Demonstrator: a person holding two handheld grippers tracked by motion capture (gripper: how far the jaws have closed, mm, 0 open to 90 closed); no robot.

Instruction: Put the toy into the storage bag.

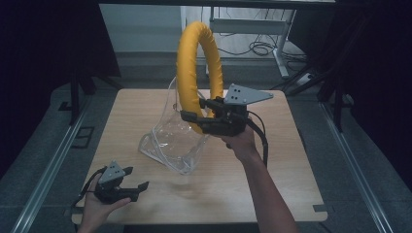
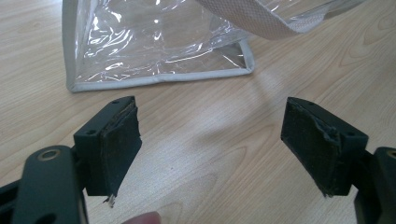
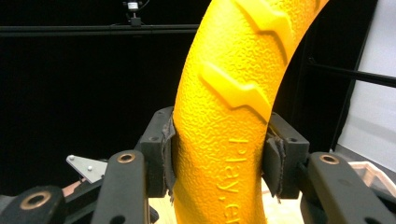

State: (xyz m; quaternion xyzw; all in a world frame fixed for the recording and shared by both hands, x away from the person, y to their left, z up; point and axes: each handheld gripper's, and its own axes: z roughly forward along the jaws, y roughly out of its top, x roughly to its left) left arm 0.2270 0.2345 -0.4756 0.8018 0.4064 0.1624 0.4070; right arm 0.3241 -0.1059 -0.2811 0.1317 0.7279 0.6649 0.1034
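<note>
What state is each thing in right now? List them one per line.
Yellow ring: held upright above the table, clamped near its lower part.
Right gripper: shut on the yellow ring, pads pressing both sides.
Left gripper: open, nothing between its pads, low over the table in front of the bag.
Clear plastic bag: on the table, crumpled, mouth open upward; whether the ring's bottom is inside it cannot be told.
Wooden table: bears the bag.

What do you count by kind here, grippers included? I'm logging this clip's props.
Yellow textured foam ring: 1
Clear plastic bag with grey trim: 1
Black two-jaw grippers: 2, left gripper and right gripper
Wooden table: 1
Total: 5
</note>
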